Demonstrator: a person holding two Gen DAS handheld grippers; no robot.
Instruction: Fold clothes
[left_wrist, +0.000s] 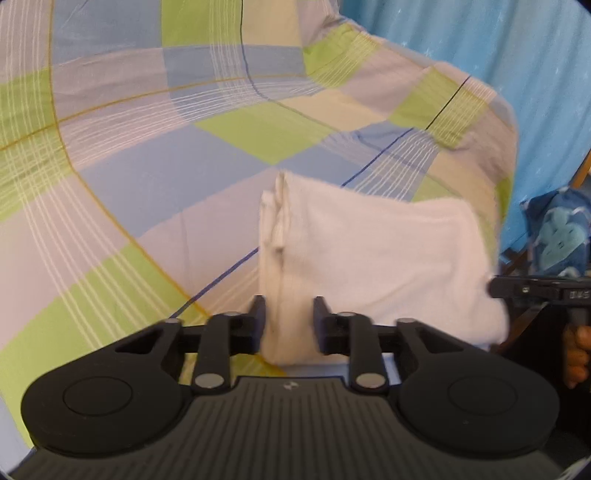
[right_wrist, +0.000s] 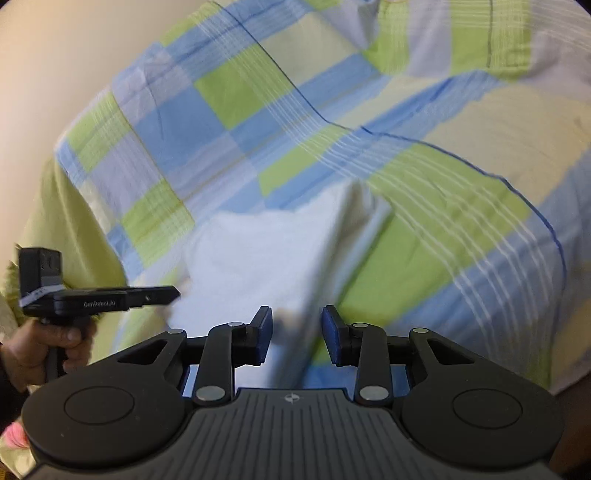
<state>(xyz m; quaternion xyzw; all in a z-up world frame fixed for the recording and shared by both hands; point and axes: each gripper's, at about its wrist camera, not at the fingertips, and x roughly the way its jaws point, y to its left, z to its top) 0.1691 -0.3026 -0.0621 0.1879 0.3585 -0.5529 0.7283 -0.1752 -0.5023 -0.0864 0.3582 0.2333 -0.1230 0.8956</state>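
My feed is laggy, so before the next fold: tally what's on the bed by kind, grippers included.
White terry cloth, folded: 1
Checked blue, green and grey bedsheet: 1
Black two-finger grippers: 2, the left gripper and the right gripper, each with the cloth's edge between its fingers
Total: 4
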